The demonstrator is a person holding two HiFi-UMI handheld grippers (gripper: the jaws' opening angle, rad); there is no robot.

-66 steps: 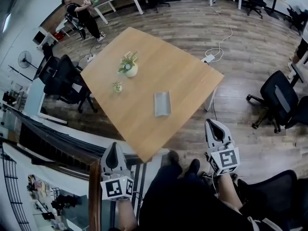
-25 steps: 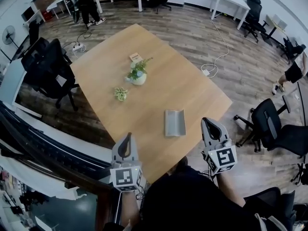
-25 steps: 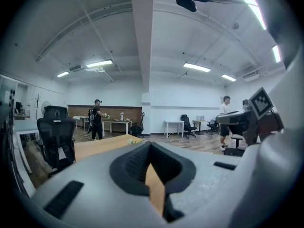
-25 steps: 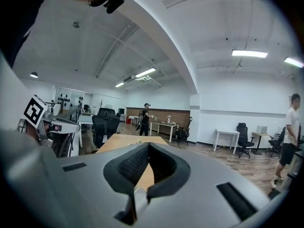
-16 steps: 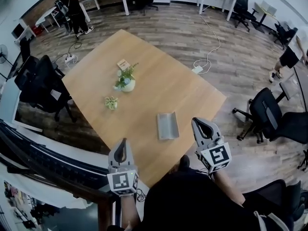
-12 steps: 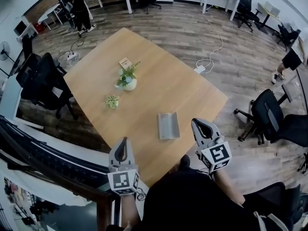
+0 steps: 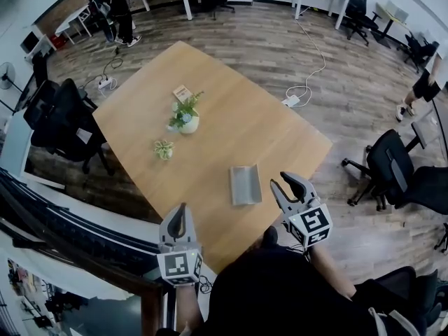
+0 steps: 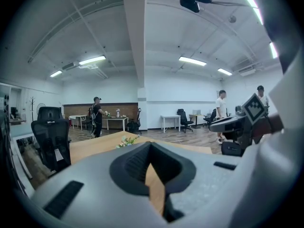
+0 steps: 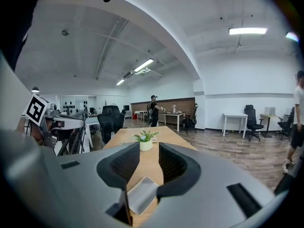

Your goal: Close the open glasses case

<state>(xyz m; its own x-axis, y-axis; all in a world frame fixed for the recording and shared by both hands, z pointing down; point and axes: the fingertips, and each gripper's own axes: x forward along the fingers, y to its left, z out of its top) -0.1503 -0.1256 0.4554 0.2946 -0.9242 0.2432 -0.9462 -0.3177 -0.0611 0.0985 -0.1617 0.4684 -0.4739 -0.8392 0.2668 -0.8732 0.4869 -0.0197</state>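
Head view | glasses case near table edge | right tool just opened wide, empty | left tool closed

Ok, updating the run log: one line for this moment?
case: open, on table, untouched | left gripper: shut, empty | right gripper: jaws just opened, empty, beside case

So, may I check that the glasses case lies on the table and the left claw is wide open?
Not quite: the left claw is shut, its jaws together, as the left gripper view shows. The glasses case does lie on the table.
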